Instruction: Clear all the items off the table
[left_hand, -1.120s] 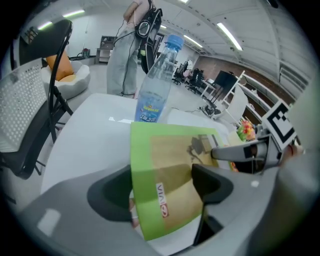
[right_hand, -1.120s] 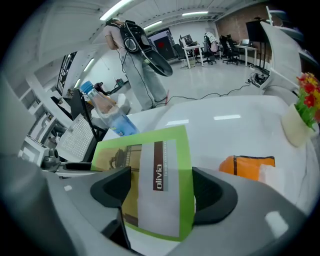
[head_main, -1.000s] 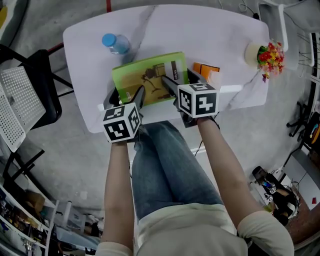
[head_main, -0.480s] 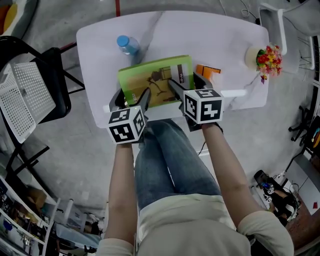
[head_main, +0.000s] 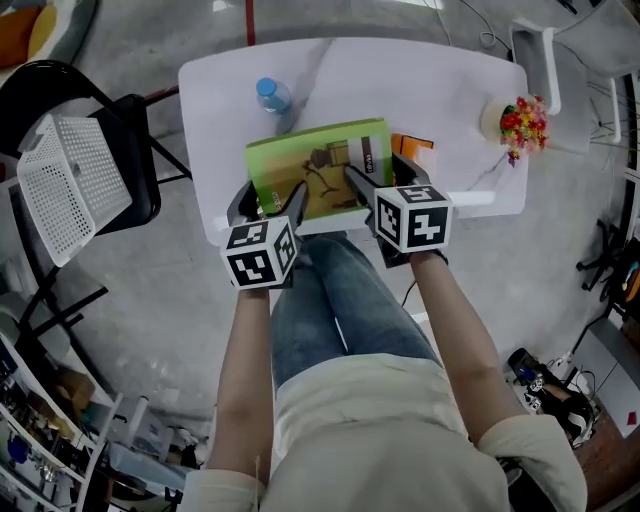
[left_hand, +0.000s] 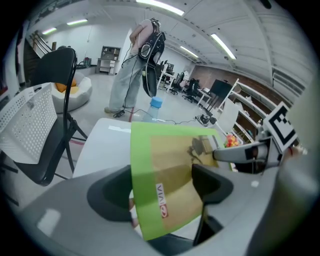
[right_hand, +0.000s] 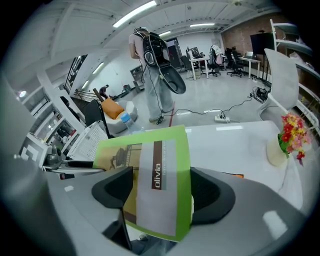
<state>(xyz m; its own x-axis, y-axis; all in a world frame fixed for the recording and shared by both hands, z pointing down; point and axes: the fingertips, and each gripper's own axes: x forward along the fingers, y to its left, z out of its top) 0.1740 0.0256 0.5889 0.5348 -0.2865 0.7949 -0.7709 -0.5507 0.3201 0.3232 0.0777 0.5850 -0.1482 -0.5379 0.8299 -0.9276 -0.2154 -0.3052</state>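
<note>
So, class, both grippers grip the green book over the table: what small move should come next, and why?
Probably swing the green book left toward the white basket on the chair. The left gripper and right gripper each clamp its near edge, it seems clear of the table, and the basket looks the nearest drop spot.

The green box (right_hand: 167, 205) reads "olivia" on its brown stripe (right_hand: 157, 172), and "VIA" in white on its tan face
</note>
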